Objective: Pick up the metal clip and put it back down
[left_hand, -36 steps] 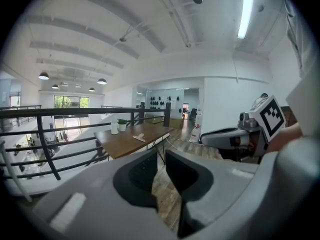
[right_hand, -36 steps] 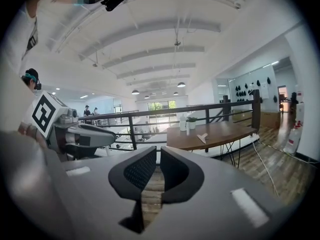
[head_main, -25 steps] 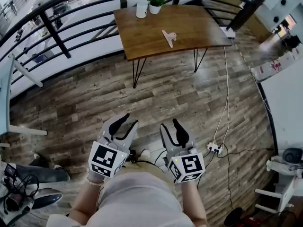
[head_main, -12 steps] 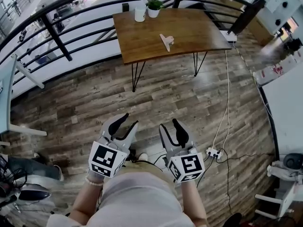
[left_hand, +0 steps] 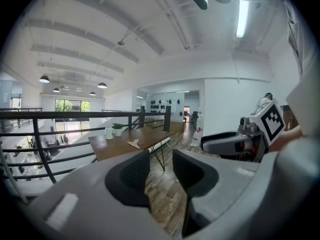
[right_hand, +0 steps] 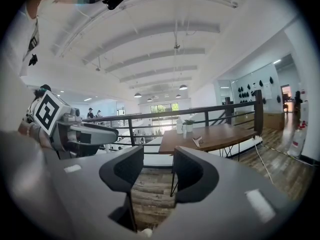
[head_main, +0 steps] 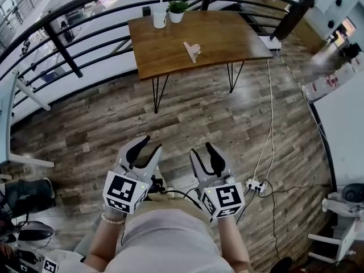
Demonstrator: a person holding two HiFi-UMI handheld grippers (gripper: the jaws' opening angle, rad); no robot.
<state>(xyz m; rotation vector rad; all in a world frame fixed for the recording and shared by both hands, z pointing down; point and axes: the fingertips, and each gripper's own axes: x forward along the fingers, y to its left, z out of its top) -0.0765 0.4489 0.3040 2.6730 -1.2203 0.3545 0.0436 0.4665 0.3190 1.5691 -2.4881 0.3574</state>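
Left gripper (head_main: pixel 149 145) held low, close to body; jaws parted by narrow gap, nothing gripped between them
Right gripper (head_main: pixel 203 151) held just beside it; jaws likewise parted, nothing held
Metal clip (head_main: pixel 191 50) seen lying on wooden table (head_main: pixel 227 38), well ahead of both grippers, untouched
White cup (head_main: pixel 160 19) and potted plant (head_main: pixel 177 9) set beyond clip, at table's far edge

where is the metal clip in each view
Head view: clip top centre, on the wooden table.
Left gripper view: clip left of centre, small, above the fingers.
Right gripper view: clip right of centre, above the fingers.
Shared landmark: potted plant at the table's far edge.
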